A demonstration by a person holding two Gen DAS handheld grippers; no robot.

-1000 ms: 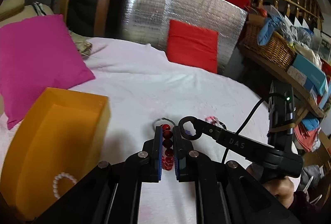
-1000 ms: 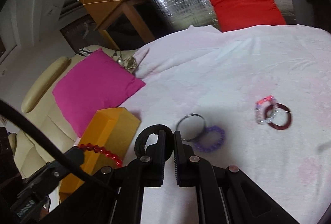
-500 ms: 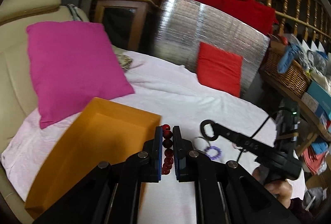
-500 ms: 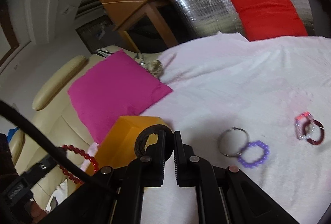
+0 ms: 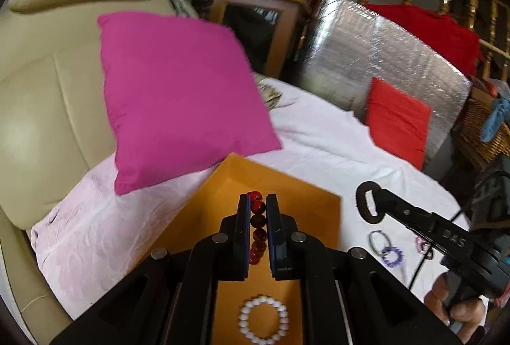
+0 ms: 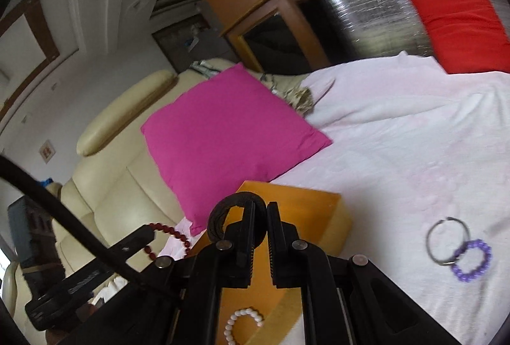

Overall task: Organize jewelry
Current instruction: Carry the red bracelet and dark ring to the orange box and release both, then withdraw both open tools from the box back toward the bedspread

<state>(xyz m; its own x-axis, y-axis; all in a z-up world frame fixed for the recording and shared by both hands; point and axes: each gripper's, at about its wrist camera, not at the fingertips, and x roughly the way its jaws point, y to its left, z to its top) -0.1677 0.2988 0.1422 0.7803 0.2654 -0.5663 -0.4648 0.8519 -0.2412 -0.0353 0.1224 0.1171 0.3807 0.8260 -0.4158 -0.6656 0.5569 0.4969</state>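
Over the orange box (image 5: 306,204) at the left edge of the bed (image 5: 334,154), the left hand-held gripper (image 5: 257,217) was clamped on a red bead bracelet (image 5: 258,228), whose beads ran in a line between the two jaws. From the right wrist view the same bracelet (image 6: 165,238) hung as a loop from that gripper's tip, beside the box's left wall. A white bead bracelet (image 5: 263,325) lay flat on the floor of the box, toward its near end.

The right hand-held gripper (image 6: 257,217) gripped a black band (image 6: 236,217), pinched at one side so that the loop curved up and over its left finger. In the left wrist view that gripper (image 5: 369,204) hovered just past the right wall of the box, above the pale pink sheet.

Farther toward the right side of the bed, a thin metal bangle (image 6: 448,240) and a purple bead bracelet (image 6: 471,260) lay touching, the purple one overlapping the bangle's lower rim. A small pink piece (image 5: 420,244) lay near them, too blurred to identify. A magenta cushion (image 5: 178,96) leaned against the cream sofa back (image 5: 41,96) behind the box, and a red cushion (image 5: 398,118) stood at the bed's far edge against a silver foil panel (image 5: 382,52).
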